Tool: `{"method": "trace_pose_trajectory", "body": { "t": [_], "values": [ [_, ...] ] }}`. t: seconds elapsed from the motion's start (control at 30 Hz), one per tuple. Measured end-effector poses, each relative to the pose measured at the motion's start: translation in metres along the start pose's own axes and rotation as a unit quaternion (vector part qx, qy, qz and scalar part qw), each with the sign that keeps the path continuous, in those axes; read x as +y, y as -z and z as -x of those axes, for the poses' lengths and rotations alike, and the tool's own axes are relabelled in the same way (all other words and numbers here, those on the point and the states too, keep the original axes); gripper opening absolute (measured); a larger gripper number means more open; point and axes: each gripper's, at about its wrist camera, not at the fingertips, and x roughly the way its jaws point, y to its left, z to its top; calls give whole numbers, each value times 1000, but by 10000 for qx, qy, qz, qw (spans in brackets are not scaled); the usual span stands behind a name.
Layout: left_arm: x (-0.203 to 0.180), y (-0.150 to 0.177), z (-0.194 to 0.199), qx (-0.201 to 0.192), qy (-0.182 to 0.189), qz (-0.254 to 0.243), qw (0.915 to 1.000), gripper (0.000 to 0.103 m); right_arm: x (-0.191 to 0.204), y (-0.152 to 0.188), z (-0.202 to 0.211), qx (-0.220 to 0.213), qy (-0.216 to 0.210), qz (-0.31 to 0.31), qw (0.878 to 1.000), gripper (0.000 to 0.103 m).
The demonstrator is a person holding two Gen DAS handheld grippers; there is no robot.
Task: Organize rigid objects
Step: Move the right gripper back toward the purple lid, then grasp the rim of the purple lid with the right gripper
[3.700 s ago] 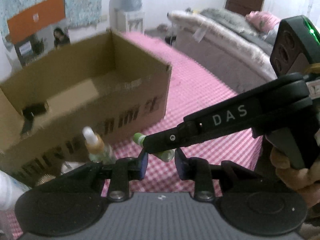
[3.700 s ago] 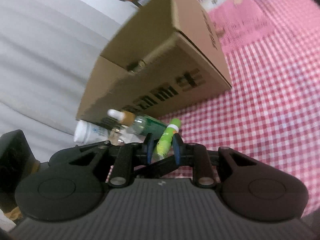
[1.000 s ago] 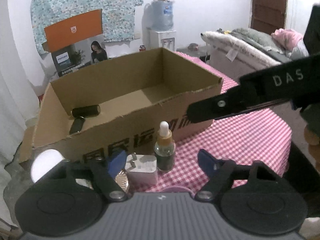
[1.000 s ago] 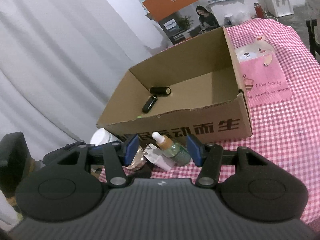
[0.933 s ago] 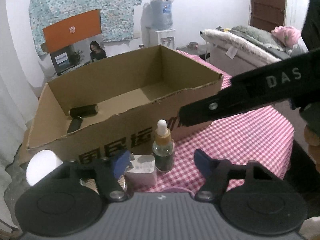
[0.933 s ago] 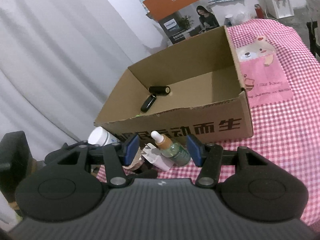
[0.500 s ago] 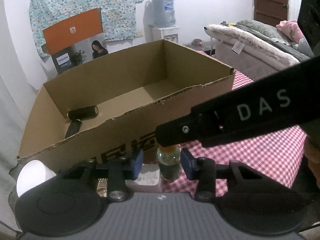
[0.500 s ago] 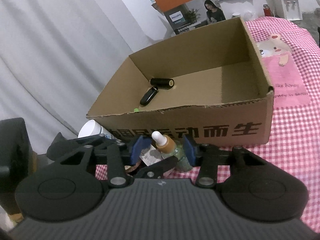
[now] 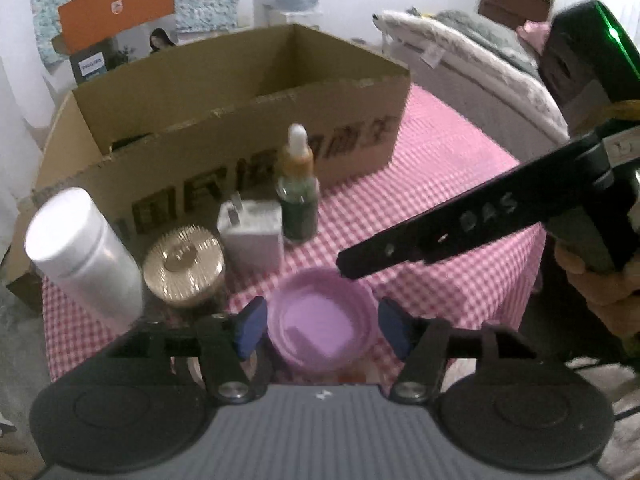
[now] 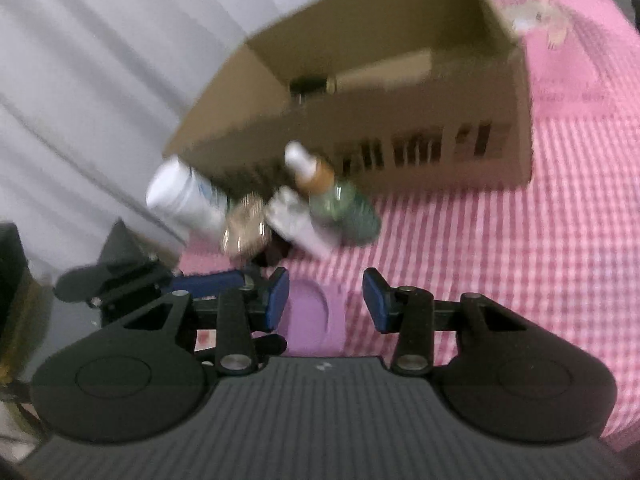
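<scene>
I see the pink lid [image 9: 323, 326] on the checked desk [image 9: 432, 184], between the left gripper [image 9: 322, 330] jaws, which are opening and clear of it. The right gripper [image 10: 325, 300] jaws stand apart, empty. Behind stand a dropper bottle [image 9: 298, 196] and cardboard box [image 9: 224, 120].

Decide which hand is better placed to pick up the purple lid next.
Left. The purple lid lies between the left tongs, whose jaws are opening; the right tongs hover just past its edge.
</scene>
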Motion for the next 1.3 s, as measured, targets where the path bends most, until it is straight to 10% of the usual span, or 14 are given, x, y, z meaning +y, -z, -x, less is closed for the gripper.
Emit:
{"method": "trace_pose_trajectory", "body": {
  "t": [0.37,1.3],
  "values": [
    [-22,9,-15,43,-473,-581,9972,72,29,15,-35,315,747,1114,9905,16],
    [-47,-8,-45,162,-454,-878,9950,75,2,27,-13,6,818,910,9925,16]
  ]
}}
